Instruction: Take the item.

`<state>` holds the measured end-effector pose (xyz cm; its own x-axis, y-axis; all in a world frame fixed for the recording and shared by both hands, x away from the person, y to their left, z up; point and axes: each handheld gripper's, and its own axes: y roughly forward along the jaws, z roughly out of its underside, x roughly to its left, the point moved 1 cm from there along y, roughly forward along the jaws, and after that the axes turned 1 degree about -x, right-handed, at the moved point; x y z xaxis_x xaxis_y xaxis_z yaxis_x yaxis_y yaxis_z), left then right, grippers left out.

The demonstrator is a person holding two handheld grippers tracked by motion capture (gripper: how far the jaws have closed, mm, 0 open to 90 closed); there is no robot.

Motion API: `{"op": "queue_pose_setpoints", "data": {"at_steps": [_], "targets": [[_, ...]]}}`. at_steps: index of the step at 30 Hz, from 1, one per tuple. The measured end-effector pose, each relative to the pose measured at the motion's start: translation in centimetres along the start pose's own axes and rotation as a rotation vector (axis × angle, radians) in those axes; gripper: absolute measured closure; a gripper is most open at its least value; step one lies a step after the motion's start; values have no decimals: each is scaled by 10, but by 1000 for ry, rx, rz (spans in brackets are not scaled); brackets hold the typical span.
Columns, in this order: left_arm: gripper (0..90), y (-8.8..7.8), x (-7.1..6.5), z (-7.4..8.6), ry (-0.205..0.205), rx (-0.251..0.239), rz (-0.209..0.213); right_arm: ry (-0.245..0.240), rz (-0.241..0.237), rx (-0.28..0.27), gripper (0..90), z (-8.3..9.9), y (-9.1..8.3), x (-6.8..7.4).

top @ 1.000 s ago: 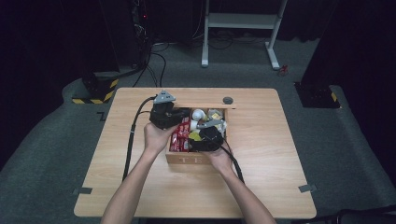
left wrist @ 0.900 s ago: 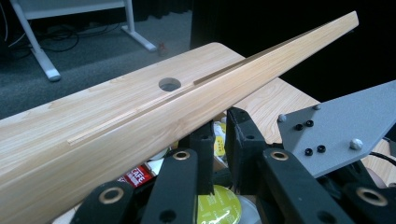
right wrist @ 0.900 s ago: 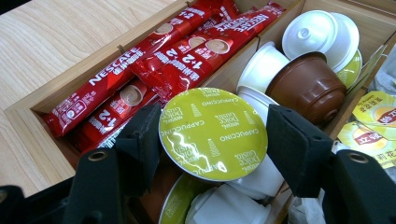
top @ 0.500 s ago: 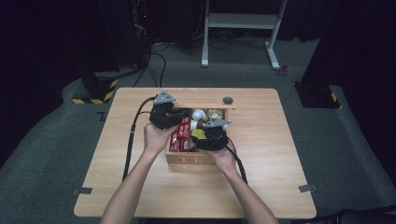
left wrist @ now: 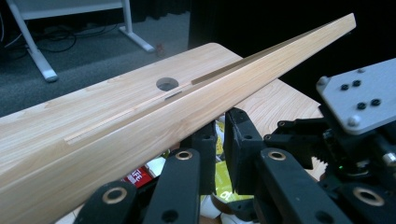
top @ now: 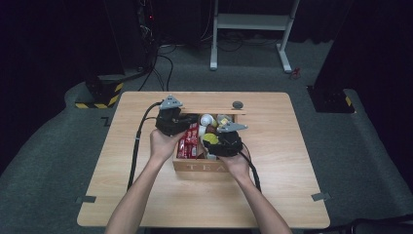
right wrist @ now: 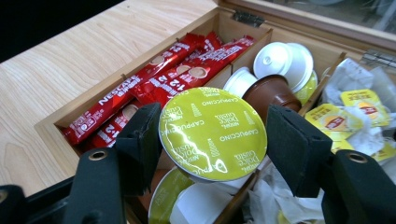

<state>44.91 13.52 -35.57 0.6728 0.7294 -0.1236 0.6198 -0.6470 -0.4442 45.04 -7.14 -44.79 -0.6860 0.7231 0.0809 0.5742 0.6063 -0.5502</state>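
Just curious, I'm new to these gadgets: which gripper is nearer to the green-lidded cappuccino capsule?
The right. The right gripper has the capsule between its fingers, above the tea box. The left gripper sits off at the box's left side, by the raised lid.

The table [top: 146, 195] is made of light wood and has round corners. A wooden box [top: 204, 167] stands on it, near the middle, with the word TEA on its front wall. A small dark round thing [top: 237, 104] is in the table top close to the far edge, just behind the box.
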Motion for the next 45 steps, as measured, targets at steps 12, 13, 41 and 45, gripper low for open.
{"op": "queue_pose_setpoints", "data": {"at_steps": [12,13,41,45], "targets": [[830,0,-1,1,5,0,-4,17,-10,-41,381,-3,-20,-10],[830,0,-1,1,8,-1,-5,18,-9,-46,381,-3,-22,-10],[821,1,-5,5,29,-1,-10,26,24,-117,382,4,-62,-41],[820,1,-5,5,27,4,-11,39,36,-110,382,6,-66,-48]]}}
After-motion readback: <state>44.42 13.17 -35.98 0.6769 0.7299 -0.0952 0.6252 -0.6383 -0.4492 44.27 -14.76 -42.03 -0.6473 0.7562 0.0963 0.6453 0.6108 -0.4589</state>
